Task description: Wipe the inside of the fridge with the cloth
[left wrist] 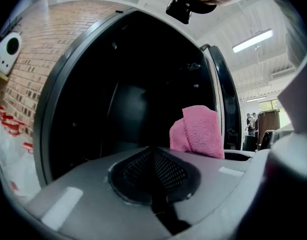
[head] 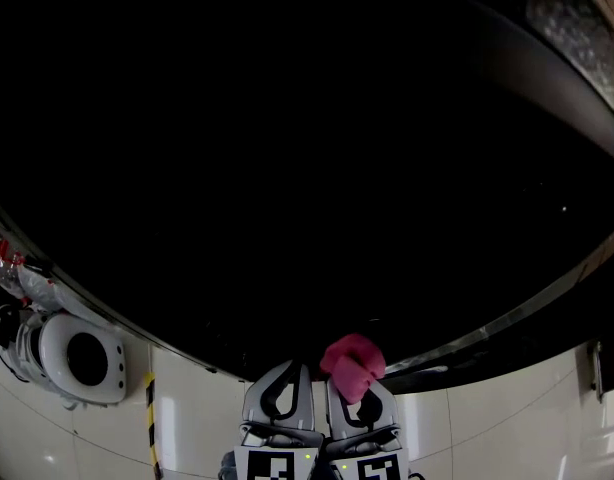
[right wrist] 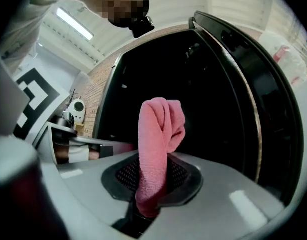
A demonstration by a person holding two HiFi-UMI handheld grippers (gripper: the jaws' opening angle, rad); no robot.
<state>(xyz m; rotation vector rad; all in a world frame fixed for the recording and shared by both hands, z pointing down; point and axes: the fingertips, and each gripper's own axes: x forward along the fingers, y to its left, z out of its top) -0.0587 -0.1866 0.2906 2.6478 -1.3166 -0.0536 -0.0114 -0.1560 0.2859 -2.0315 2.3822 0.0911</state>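
Right gripper view: pink cloth [right wrist: 157, 134] between the jaws, dark fridge [right wrist: 218, 94] beyond.

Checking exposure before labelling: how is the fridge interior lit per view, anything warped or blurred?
Head view: the black fridge interior is almost black, the pink terry cloth well lit. Left gripper view: interior dim, the ceiling strip light glares, fisheye curves edges. Right gripper view: cloth sharp, image corners blurred.

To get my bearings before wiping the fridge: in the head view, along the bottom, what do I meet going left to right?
White device with a round hole → yellow-and-black striped tape → left gripper → pink cloth.
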